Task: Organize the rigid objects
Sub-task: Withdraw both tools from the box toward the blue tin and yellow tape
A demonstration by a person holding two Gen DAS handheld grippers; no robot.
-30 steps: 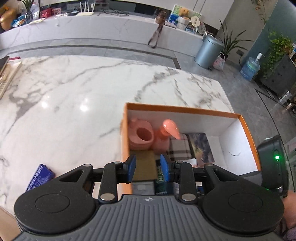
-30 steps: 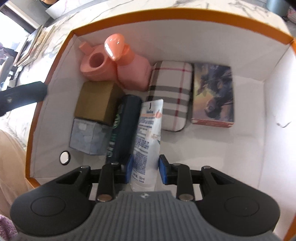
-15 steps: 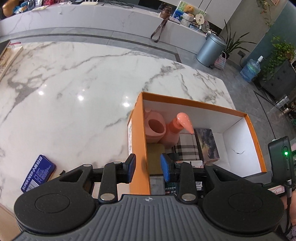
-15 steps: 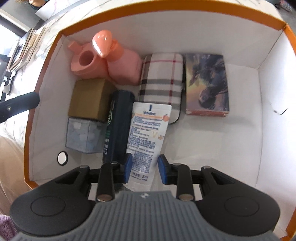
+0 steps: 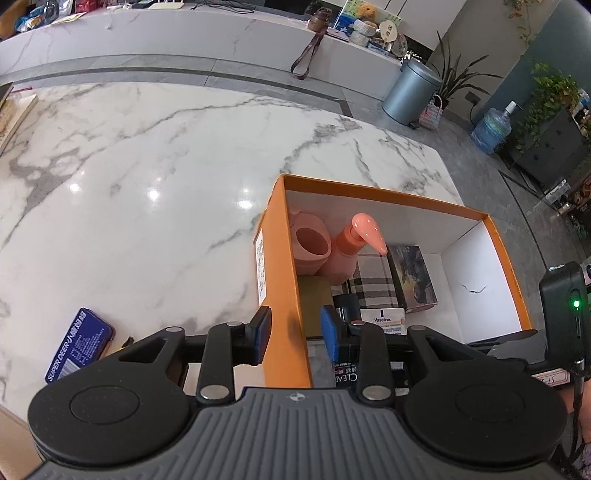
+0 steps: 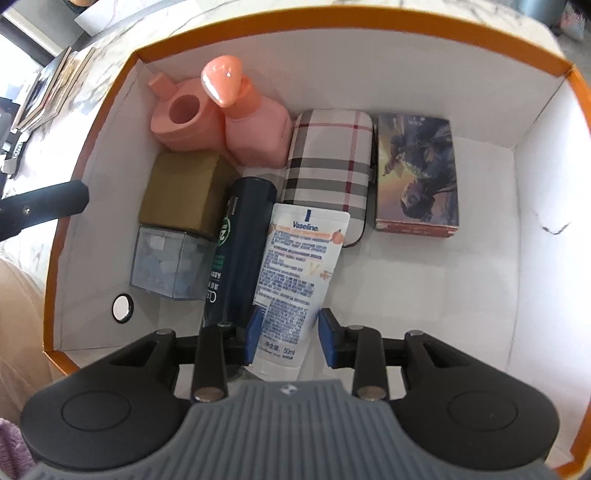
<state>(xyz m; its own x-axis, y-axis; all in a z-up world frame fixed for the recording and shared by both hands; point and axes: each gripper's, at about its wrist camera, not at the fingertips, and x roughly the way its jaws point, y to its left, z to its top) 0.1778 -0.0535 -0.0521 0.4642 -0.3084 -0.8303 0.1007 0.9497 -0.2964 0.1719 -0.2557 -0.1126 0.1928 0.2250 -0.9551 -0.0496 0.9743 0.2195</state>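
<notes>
An orange box [image 6: 354, 16] with white walls holds a pink cup [image 6: 183, 118], a pink pump bottle [image 6: 255, 129], a plaid case [image 6: 328, 166], a picture box [image 6: 415, 170], a brown box [image 6: 184, 192], a clear cube [image 6: 166, 264], a dark bottle [image 6: 240, 240] and a white Vaseline tube [image 6: 299, 273]. My right gripper [image 6: 290, 338] is open, its jaws either side of the tube's lower end. My left gripper [image 5: 295, 334] is open and empty, straddling the box's left wall [image 5: 284, 280]. A blue tin [image 5: 79, 345] lies on the marble table left of the box.
The marble table [image 5: 147, 166] stretches left and behind the box. Books [image 5: 11, 110] lie at its far left edge. A grey bin [image 5: 410, 92] and a water jug [image 5: 491, 129] stand on the floor beyond. The box's right half has bare floor [image 6: 424, 295].
My right gripper has opened slightly around the tube, which now lies in the box. My left gripper has pulled back and left, from over the box to its left wall.
</notes>
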